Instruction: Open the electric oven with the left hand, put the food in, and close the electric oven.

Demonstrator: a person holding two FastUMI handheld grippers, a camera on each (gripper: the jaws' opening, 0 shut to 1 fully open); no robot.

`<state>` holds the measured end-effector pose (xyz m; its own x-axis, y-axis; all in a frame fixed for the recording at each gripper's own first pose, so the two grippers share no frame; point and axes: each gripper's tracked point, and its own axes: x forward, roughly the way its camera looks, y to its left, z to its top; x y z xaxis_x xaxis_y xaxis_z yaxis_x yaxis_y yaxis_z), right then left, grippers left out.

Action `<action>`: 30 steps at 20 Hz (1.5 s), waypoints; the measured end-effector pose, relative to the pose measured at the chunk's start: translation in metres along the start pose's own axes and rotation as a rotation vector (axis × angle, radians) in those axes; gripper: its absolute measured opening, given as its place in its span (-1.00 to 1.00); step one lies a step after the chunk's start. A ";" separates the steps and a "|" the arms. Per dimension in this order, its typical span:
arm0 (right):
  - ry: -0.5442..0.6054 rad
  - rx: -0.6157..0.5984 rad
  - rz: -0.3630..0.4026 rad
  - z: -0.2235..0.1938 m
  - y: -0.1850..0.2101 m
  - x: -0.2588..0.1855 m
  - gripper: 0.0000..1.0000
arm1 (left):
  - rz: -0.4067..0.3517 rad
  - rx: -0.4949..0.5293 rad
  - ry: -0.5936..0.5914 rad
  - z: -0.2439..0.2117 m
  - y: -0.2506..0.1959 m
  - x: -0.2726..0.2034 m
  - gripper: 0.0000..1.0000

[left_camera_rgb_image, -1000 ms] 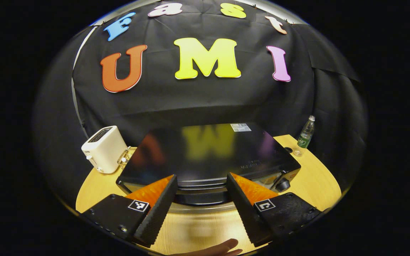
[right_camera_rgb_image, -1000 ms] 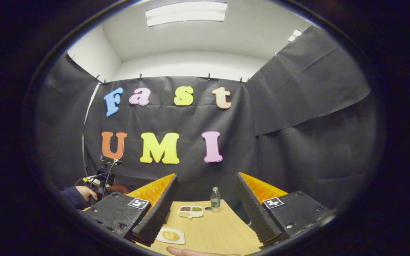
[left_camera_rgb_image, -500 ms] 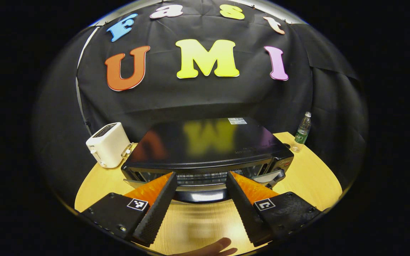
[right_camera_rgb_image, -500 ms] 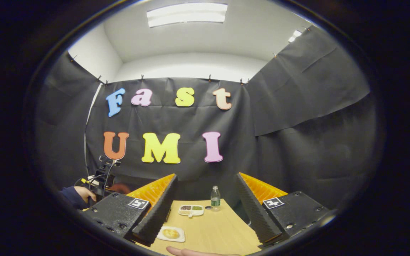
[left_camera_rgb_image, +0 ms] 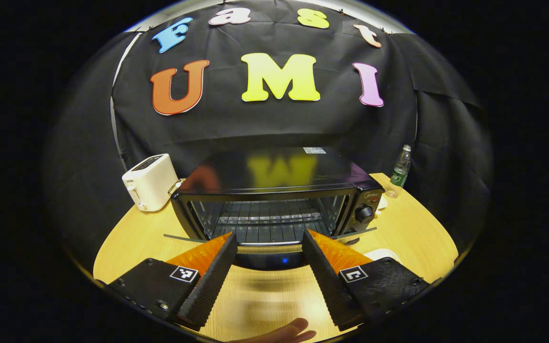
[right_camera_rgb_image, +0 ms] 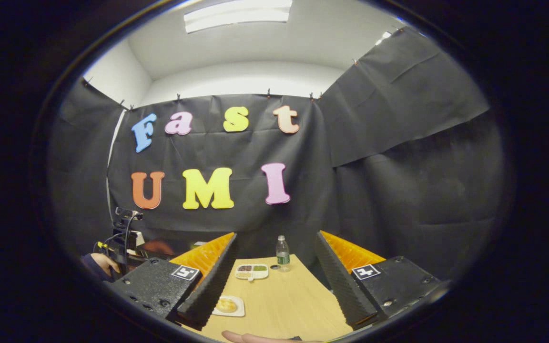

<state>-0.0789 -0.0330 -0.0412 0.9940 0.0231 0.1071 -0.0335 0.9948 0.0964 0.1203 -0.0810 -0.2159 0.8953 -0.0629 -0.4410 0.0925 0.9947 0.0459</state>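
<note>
Black electric oven (left_camera_rgb_image: 274,190) sat ahead between my left gripper's (left_camera_rgb_image: 267,267) wide-spread, empty fingers, its door seemingly down.

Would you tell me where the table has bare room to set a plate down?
Bare wood lies in front of the oven, and left of it below the toaster. In the right gripper view, the table is free right of the food plate. Crowded by the bottle.

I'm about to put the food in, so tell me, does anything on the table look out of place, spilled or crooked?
Nothing stands out. The oven sits square on the table, door down, rack bare. The toaster and water bottle stand upright beside it. The food plate and sectioned tray lie flat, nothing spilled.
</note>
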 end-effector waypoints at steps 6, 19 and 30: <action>0.033 -0.001 0.002 -0.018 0.000 0.002 1.00 | -0.002 0.016 0.001 -0.018 -0.001 -0.012 0.87; 0.133 0.008 0.048 -0.077 0.016 0.014 1.00 | 0.005 0.015 -0.050 -0.071 -0.003 -0.031 0.91; 0.202 0.013 0.074 -0.112 0.040 0.018 1.00 | 0.002 -0.046 0.019 -0.138 -0.006 -0.025 0.89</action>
<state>-0.0507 0.0188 -0.1460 0.9893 0.1173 -0.0864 -0.1077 0.9883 0.1080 0.0375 -0.0739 -0.3294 0.8868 -0.0601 -0.4582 0.0704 0.9975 0.0054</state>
